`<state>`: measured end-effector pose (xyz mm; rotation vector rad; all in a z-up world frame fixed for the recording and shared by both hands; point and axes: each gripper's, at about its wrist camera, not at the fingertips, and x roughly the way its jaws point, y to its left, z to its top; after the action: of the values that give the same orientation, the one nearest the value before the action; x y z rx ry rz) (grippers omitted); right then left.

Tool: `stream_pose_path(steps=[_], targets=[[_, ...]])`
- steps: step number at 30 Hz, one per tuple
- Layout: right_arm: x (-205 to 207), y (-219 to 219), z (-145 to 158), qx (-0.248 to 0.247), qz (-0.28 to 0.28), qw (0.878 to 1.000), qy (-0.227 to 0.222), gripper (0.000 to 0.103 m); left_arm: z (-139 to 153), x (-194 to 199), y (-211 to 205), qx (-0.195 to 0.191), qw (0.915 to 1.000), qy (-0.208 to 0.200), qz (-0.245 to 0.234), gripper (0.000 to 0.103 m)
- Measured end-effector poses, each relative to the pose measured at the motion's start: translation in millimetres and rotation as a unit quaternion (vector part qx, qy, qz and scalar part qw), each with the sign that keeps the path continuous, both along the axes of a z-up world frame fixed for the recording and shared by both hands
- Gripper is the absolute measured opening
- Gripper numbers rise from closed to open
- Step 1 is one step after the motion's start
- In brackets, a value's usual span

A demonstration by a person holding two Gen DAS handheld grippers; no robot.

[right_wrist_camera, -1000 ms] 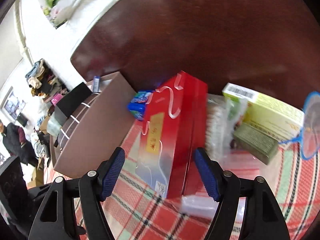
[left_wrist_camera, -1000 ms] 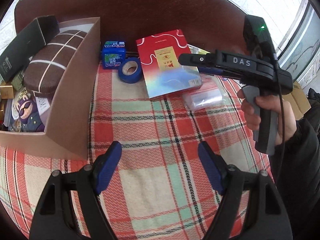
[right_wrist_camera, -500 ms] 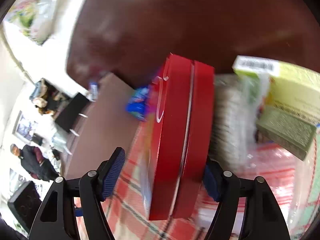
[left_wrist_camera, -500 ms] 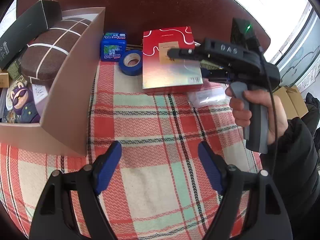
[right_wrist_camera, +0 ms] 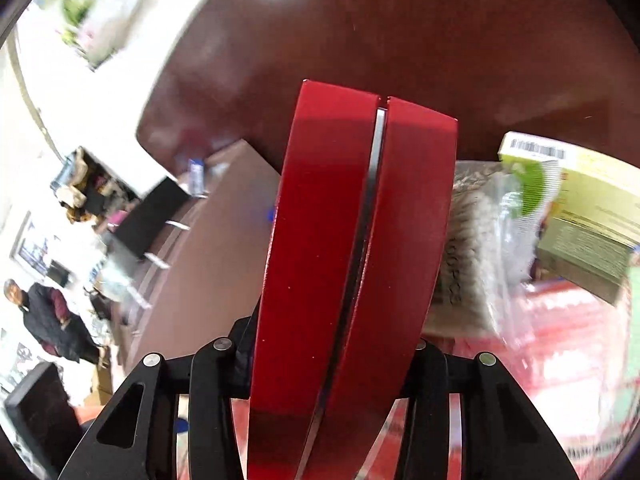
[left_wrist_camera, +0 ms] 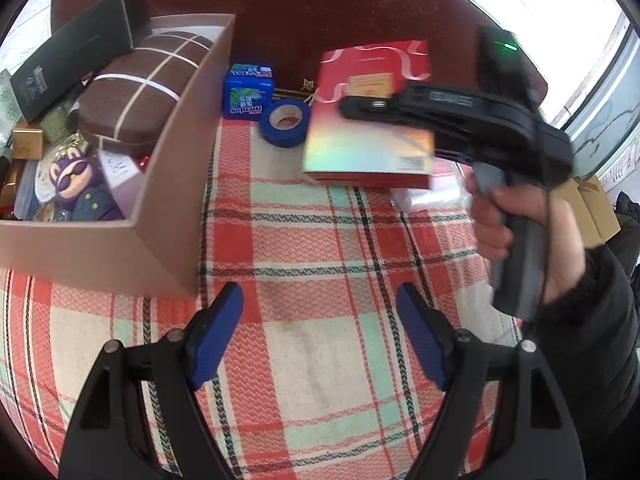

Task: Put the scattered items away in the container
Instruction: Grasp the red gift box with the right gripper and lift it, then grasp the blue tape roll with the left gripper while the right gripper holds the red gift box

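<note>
Clamping the red box (right_wrist_camera: 352, 264) by its edges, the right tongs (right_wrist_camera: 332, 364) hold it near the brown container (left_wrist_camera: 176, 184), above the plaid cloth (left_wrist_camera: 320, 264); the left tongs (left_wrist_camera: 320, 336) gape wide, holding nothing.

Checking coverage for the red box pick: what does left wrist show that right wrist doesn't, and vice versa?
Left wrist only: the red box's printed top face, the blue tape roll, the mint box, the container's contents, and the open left gripper over the plaid cloth.

Right wrist only: the red box's side seam between the closed fingers, the green-yellow carton, a clear bag.

Both: the red box, the right gripper, the brown container.
</note>
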<state>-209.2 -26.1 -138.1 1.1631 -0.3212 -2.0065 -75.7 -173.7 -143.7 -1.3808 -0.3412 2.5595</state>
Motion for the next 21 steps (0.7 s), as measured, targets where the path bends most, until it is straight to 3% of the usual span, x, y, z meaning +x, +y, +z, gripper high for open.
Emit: stream_pose_path(steps=[8,11,16,21], targets=[[60.1,99.8,28.7,-0.005,-0.059,0.998,0.016,0.045,5.5,-13.6,8.8,-0.017,0.9997,0.016,-0.006,0.079],[87.5,143.4,24.4,0.004,-0.094,0.995,0.014,0.045,3.0,-30.3,22.8,-0.012,0.9994,0.023,-0.024,0.079],[116.1,195.3,11.0,0.005,-0.139,0.990,0.000,0.046,-11.8,-62.4,56.9,0.050,0.9960,0.000,-0.074,0.079],[115.3,224.5,-4.0,-0.014,-0.163,0.986,-0.015,0.046,-18.0,-79.2,99.3,0.027,0.9945,-0.003,-0.101,0.079]])
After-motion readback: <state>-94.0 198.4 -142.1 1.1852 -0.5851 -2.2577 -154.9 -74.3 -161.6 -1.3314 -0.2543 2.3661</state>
